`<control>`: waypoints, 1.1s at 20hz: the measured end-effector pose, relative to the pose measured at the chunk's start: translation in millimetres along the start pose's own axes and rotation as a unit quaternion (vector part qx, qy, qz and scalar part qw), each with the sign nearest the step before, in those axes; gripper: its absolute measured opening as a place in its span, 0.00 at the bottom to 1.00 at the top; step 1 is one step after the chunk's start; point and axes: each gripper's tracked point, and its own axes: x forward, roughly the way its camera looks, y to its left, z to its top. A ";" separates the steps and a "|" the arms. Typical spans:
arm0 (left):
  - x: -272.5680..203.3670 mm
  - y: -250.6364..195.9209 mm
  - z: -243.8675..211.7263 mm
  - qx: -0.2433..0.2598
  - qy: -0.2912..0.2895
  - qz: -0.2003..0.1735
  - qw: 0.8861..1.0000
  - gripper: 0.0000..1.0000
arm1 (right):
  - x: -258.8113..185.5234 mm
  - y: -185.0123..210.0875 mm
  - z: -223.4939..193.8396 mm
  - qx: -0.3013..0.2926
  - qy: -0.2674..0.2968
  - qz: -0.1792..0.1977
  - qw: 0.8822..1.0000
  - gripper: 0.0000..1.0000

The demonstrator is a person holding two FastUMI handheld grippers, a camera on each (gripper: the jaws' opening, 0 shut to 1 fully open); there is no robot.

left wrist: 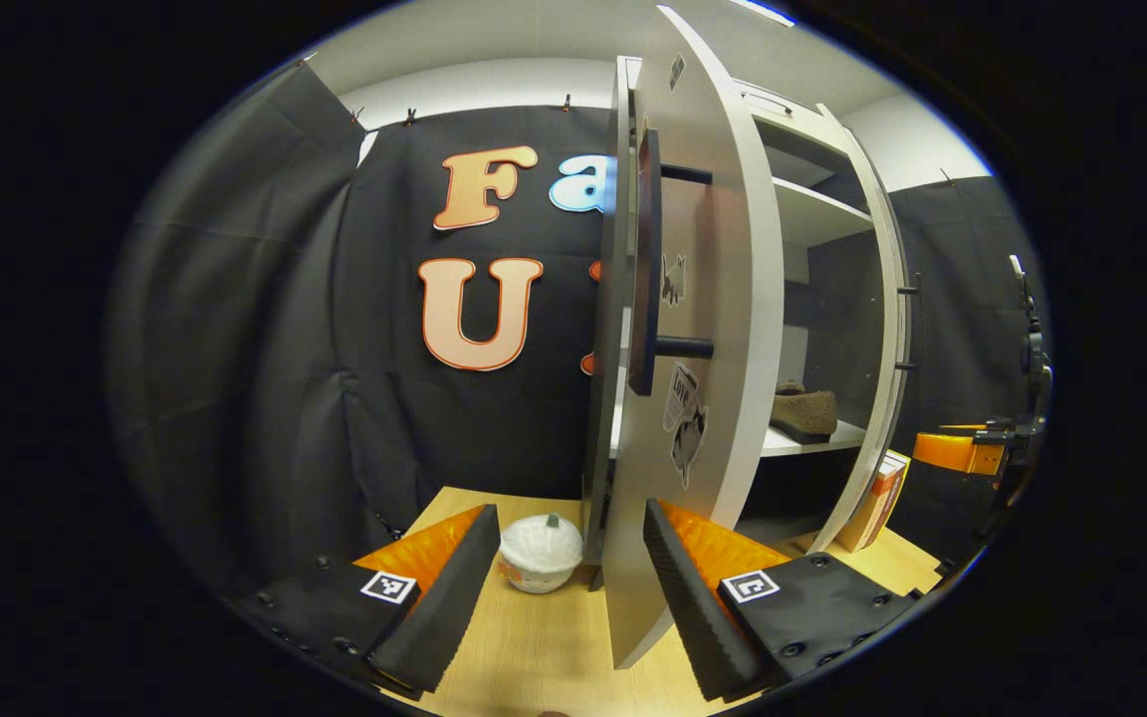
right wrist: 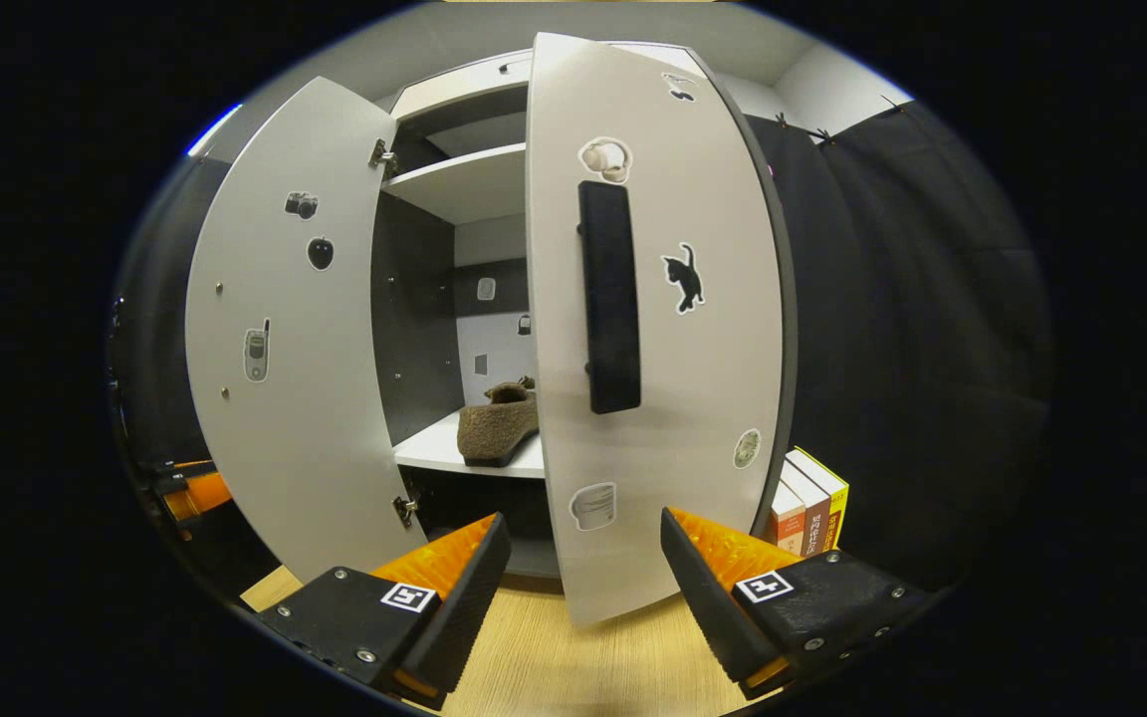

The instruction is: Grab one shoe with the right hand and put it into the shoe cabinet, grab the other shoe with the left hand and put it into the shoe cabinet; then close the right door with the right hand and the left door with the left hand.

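Shoe cabinet (right wrist: 464, 189) with both doors partly open. Brown shoe (right wrist: 499, 423) lies on the lower shelf (right wrist: 434, 453) inside. Right gripper (right wrist: 583, 588), jaws wide apart and empty, faces the right door (right wrist: 693, 398) near its black handle (right wrist: 609, 299). Left gripper (left wrist: 564, 588), likewise agape and empty, straddles the lower edge of the left door (left wrist: 703, 299); a white bowl (left wrist: 541, 553) sits beside that door on the wooden table (left wrist: 534, 647). Books (right wrist: 807, 508) stand right of the cabinet.

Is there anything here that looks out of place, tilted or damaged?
Nothing stands out. Both doors of the shoe cabinet are open, the left door and the right door, as the task expects. A brown shoe sits flat on the shelf.
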 end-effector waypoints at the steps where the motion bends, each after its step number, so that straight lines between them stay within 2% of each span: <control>1: 0.5 -6.6 -0.8 -0.003 0.001 -0.006 1.000 0.99 | -2.8 -4.0 1.1 0.001 -0.002 -0.002 1.000 0.94; 2: 1.4 -13.3 -0.8 -0.004 0.003 -0.013 1.000 0.96 | -5.0 -8.2 2.4 0.001 -0.004 -0.005 1.000 0.94; 4: 5.7 -29.5 -1.6 0.007 0.006 -0.026 1.000 0.99 | -10.3 -18.2 5.3 0.001 -0.007 -0.012 1.000 0.94; 5: 6.4 -38.5 -0.8 0.016 0.006 -0.033 0.999 0.96 | -14.3 -23.9 6.3 0.001 -0.010 -0.015 1.000 0.94; 6: 8.3 -46.2 0.4 0.022 0.006 -0.040 0.999 0.99 | -17.9 -29.7 8.5 0.003 -0.012 -0.019 1.000 0.94; 8: 13.4 -62.1 -3.7 0.020 0.007 -0.053 0.998 0.93 | -23.6 -43.1 11.9 0.004 -0.017 -0.026 0.999 0.94; 9: 17.1 -70.3 -4.5 0.017 0.009 -0.062 0.998 0.93 | -26.9 -49.9 13.9 0.003 -0.020 -0.031 0.999 0.94; 15: 37.4 -80.7 -3.0 0.012 0.009 -0.054 0.998 0.93 | -40.4 -81.6 17.2 -0.001 -0.028 -0.049 0.998 0.94; 18: 45.0 -94.4 -0.7 0.016 0.010 -0.063 0.998 0.96 | -42.3 -93.0 16.1 -0.005 -0.029 -0.053 0.998 0.94; 20: 51.9 -105.6 -2.1 0.018 0.010 -0.071 0.997 0.92 | -41.5 -100.1 15.5 -0.004 -0.028 -0.055 0.998 0.94; 21: 57.2 -113.1 -3.4 0.013 0.010 -0.076 0.997 0.96 | -41.0 -104.3 15.6 -0.004 -0.029 -0.055 0.998 0.94; 22: 63.1 -120.4 -5.8 0.008 0.012 -0.081 0.997 0.93 | -40.3 -109.3 15.5 -0.004 -0.029 -0.058 0.998 0.94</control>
